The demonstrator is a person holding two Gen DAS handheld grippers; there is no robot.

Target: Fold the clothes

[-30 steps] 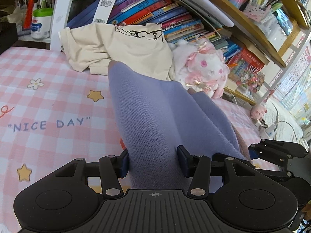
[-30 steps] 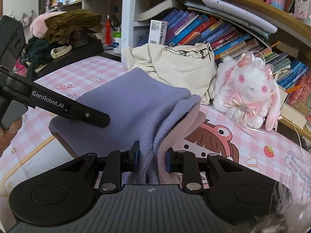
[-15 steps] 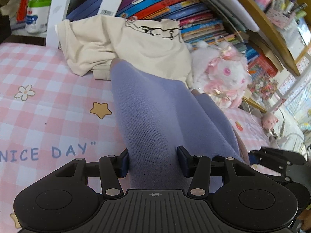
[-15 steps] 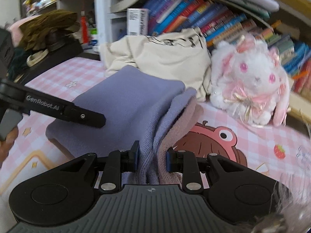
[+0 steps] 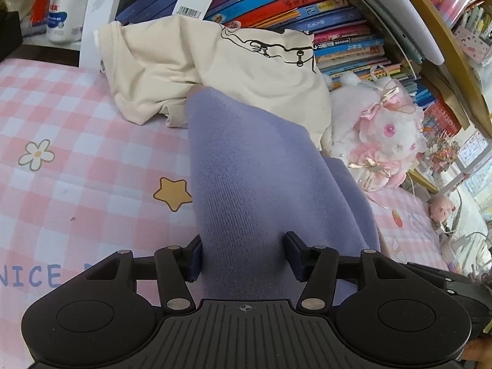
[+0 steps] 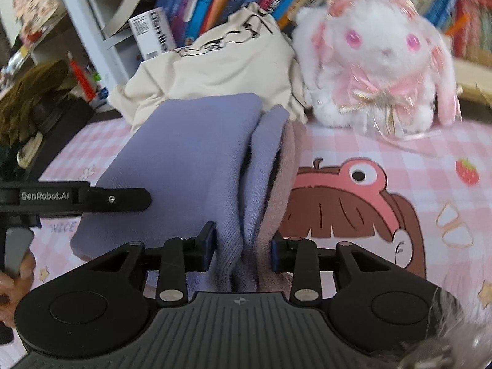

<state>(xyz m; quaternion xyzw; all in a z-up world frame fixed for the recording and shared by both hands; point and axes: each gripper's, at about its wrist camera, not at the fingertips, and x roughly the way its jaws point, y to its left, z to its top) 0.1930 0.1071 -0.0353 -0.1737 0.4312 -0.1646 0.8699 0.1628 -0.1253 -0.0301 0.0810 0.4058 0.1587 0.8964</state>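
Observation:
A folded lilac knit garment [image 5: 261, 184] lies on the pink checked cloth, its far end touching a crumpled cream T-shirt [image 5: 215, 64]. My left gripper [image 5: 243, 253] is shut on one thick end of the fold. In the right wrist view the same lilac garment [image 6: 190, 153] shows stacked layers with a dusty-pink inner layer [image 6: 283, 178]. My right gripper [image 6: 243, 250] is shut on those layers at the near end. The left gripper's black finger [image 6: 117, 199] lies along the garment's left side there.
A white and pink plush rabbit [image 6: 378, 70] sits just right of the cream T-shirt [image 6: 221, 64]. Behind them runs a shelf of books [image 5: 307, 9]. A dark clothes pile [image 6: 27, 101] lies far left. A hand [image 6: 12, 279] holds the left gripper's handle.
Both grippers have carried the folded lilac garment forward, toward the cream T-shirt and the rabbit, which now look closer. Both grips are unchanged.

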